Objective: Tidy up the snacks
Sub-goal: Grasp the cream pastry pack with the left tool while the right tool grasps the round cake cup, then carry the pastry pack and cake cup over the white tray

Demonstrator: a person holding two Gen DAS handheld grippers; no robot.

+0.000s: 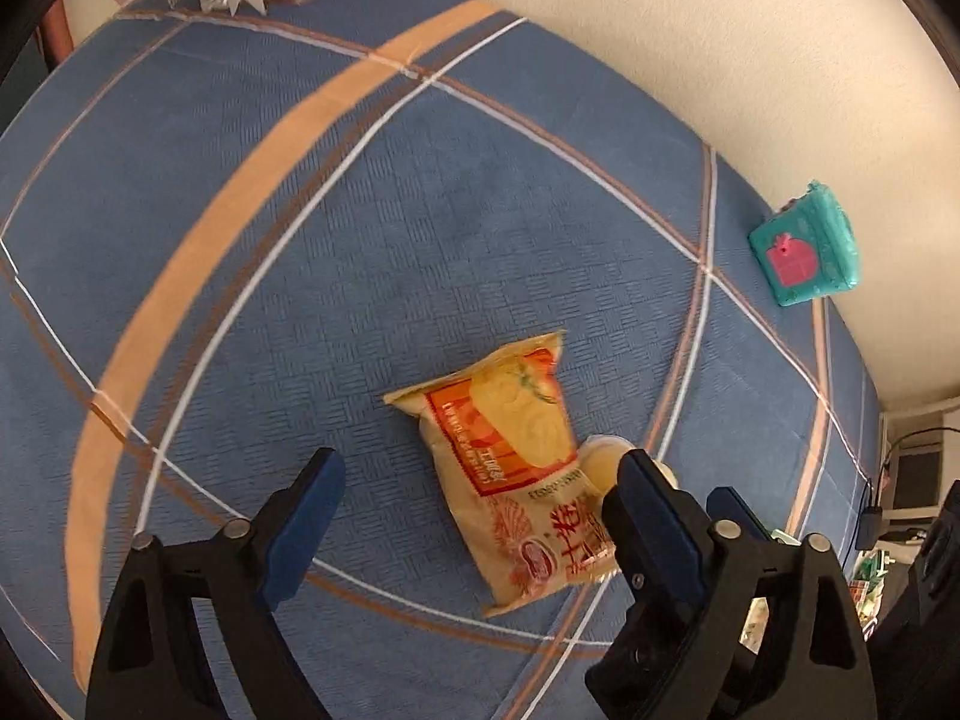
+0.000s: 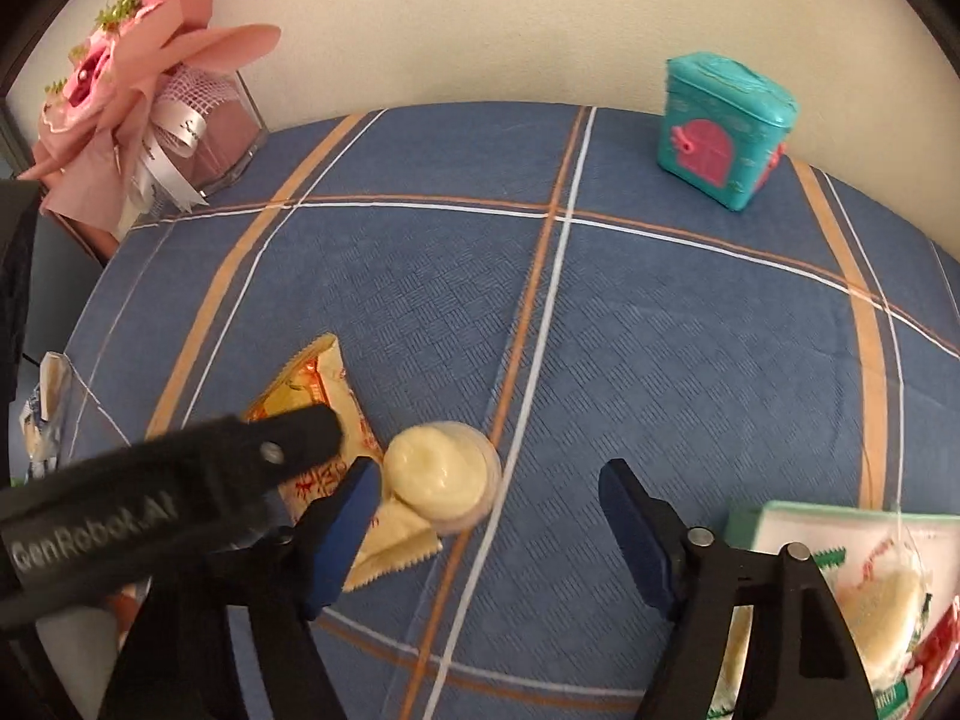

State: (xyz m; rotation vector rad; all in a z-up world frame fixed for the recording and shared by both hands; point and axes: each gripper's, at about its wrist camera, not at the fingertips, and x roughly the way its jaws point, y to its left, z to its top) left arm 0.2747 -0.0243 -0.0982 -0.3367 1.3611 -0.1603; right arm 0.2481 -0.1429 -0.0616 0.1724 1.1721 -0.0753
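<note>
1. Surface: a blue checked tablecloth [image 2: 660,330] with orange and white stripes covers the table, which stands against a pale wall.
2. Surroundings: a teal box [image 2: 729,126] with a pink door stands at the far edge. A pink bouquet [image 2: 120,90] sits at the far left corner. A green-edged snack packet [image 2: 840,570] lies at the near right.
3. Task items: an orange snack bag [image 1: 522,468] lies flat near the middle of the cloth. A small cup of pale cream pudding [image 2: 441,468] rests against the bag's edge.
4. Obstruction: in the right wrist view the left gripper [image 1: 480,498] crosses over the bag and hides part of it.
5. Left gripper: angled steeply down, jaws apart, straddling the bag, not pressing it.
6. Right gripper [image 2: 492,516]: angled steeply down, jaws apart. The pudding cup sits just beside its left finger; contact cannot be confirmed.
</note>
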